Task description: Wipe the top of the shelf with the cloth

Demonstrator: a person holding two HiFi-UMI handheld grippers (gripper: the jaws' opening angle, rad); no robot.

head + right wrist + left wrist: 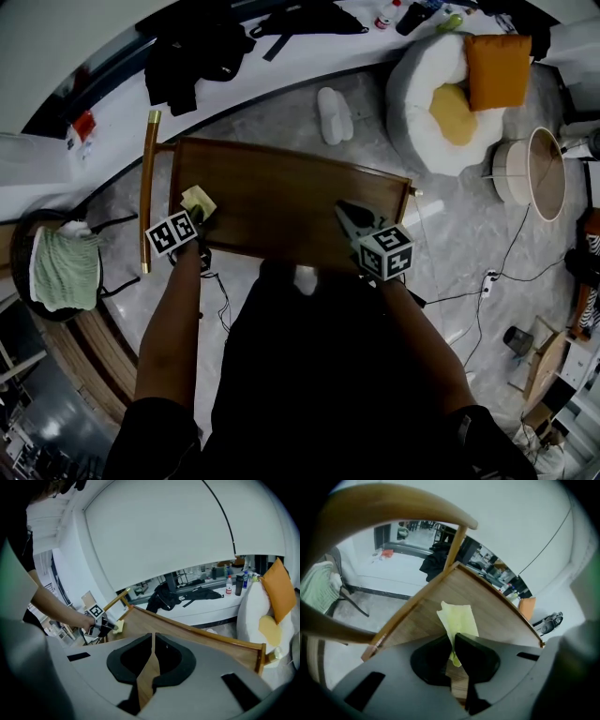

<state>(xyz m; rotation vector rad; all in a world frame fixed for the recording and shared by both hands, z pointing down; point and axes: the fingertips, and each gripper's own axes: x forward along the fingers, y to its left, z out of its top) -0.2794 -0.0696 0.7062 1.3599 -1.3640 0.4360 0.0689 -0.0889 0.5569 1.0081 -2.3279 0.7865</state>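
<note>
The brown wooden shelf top (281,206) (487,611) (197,639) lies below me. A pale yellow cloth (198,201) (458,620) (118,626) rests on its left end, pinched in my left gripper (199,217) (453,654), which is shut on it. My right gripper (349,221) (153,641) hovers over the shelf's right part, jaws shut with nothing between them.
A curved wooden rail (148,187) (393,503) runs beside the shelf's left end. A chair with a green towel (66,270) stands at left. A white beanbag with orange cushions (459,94), slippers (334,114), a lamp (539,173) and floor cables (497,272) lie beyond and right.
</note>
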